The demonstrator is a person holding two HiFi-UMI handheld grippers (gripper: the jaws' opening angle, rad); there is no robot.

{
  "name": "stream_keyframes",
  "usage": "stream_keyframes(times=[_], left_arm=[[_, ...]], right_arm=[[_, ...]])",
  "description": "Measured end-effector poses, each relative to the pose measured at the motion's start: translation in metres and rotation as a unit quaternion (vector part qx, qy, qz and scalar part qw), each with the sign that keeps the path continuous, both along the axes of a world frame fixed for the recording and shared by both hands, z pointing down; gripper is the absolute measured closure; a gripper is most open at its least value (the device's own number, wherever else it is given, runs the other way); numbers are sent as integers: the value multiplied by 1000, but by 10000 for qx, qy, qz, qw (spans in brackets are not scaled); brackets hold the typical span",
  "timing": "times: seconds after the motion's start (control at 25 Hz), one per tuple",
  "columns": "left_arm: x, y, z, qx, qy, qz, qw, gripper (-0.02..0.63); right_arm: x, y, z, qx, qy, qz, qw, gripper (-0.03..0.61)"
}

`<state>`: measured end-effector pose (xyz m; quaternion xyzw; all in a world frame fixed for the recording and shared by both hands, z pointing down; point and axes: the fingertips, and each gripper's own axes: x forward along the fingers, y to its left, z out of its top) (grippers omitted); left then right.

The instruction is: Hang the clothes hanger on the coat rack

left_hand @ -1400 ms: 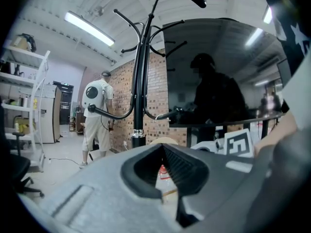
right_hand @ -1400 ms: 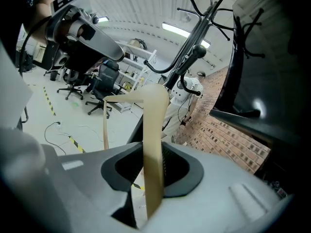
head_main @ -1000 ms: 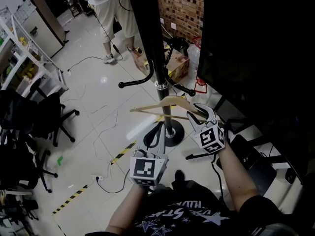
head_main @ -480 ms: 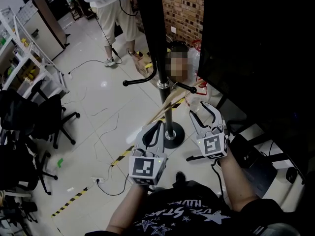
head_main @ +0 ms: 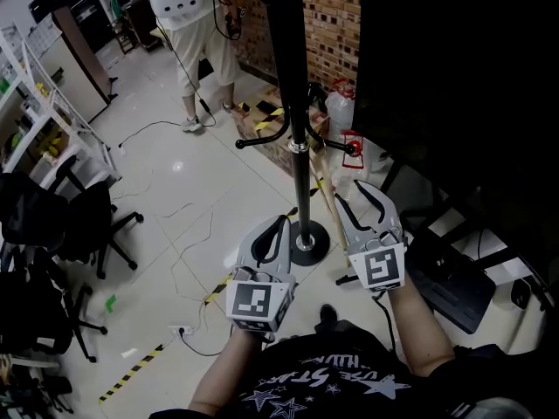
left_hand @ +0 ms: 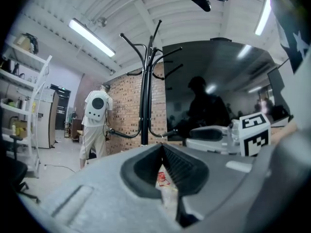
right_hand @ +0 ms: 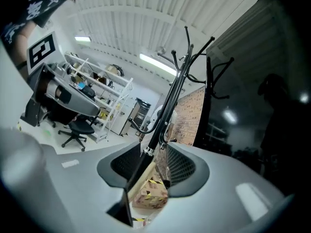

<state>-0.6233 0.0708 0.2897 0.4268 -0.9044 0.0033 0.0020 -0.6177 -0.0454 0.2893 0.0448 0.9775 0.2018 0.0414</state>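
My right hand-held gripper has its jaws wide apart and closing, with the clothes hanger between them. Its wooden bar lies along one jaw with a gap on the other side, so I judge there is no firm grip yet. I can't make out the hook end clearly. My left hand-held gripper is closed and empty, just beside the right one. The coat rack stands straight ahead of both, its lower peg just beyond the right jaws. If the jaws pinch the bar off-centre, it could twist or slip out and drop to the floor below. This close to the pole, the hanger may also catch under that peg.
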Motion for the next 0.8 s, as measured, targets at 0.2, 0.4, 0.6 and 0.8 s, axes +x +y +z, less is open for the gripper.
stream_keyframes(times=[0.2, 0.4, 0.6, 0.8], left_arm=[[17, 20, -25, 156, -35, 167, 9997, 609], [30, 32, -53, 437, -56, 341, 9984, 609], [47, 44, -72, 563, -76, 515, 9971, 609], [61, 50, -70, 627, -67, 709, 9955, 609]], right_arm=[[20, 28, -33, -282, -334, 62, 9990, 459], [40, 45, -58, -418, -661, 184, 9968, 552], [59, 55, -65, -678, -643, 417, 9948, 572], [83, 68, -74, -806, -647, 547, 9931, 572]])
